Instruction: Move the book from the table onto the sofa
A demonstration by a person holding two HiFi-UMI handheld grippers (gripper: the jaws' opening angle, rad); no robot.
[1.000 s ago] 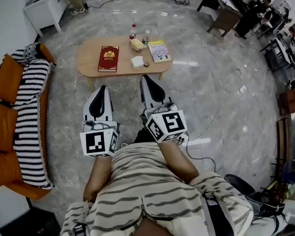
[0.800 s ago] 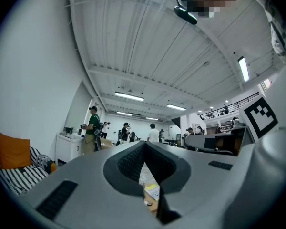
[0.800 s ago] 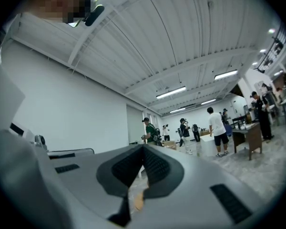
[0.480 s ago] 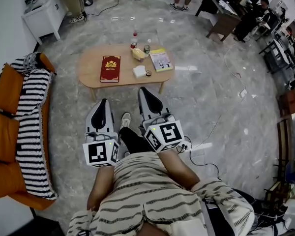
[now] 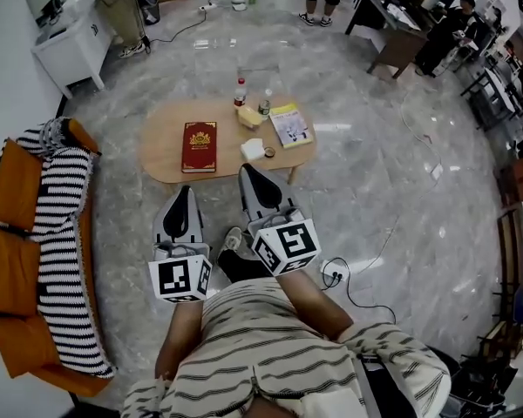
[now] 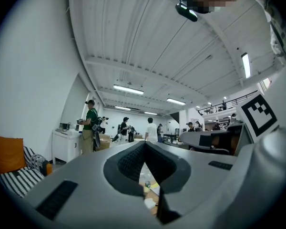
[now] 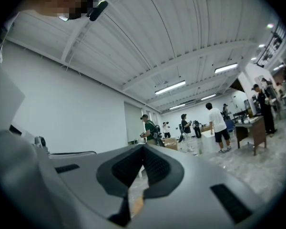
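Observation:
A dark red book (image 5: pixel 199 146) with a gold emblem lies flat on the left half of a low oval wooden table (image 5: pixel 166 162). My left gripper (image 5: pixel 179 195) is held level just short of the table's near edge, shut and empty. To its right my right gripper (image 5: pixel 247 173) is shut as well, its tip over the table's near rim close to a white box (image 5: pixel 254 149). The orange sofa (image 5: pixel 17 268) with a black-and-white striped cover (image 5: pixel 63 259) runs along the left wall. In both gripper views the jaws meet with nothing between them.
On the table's right half stand a red-capped bottle (image 5: pixel 240 91), a second small bottle (image 5: pixel 265 105), a yellow item (image 5: pixel 248 116) and a yellow-green booklet (image 5: pixel 290 124). A white cabinet (image 5: pixel 70 44) stands far left. Several people stand at the back. A cable (image 5: pixel 366 259) trails on the floor.
The person has walked forward toward the table: both grippers, still shut, are now at its near edge, and the table and sofa sit lower in the head view.

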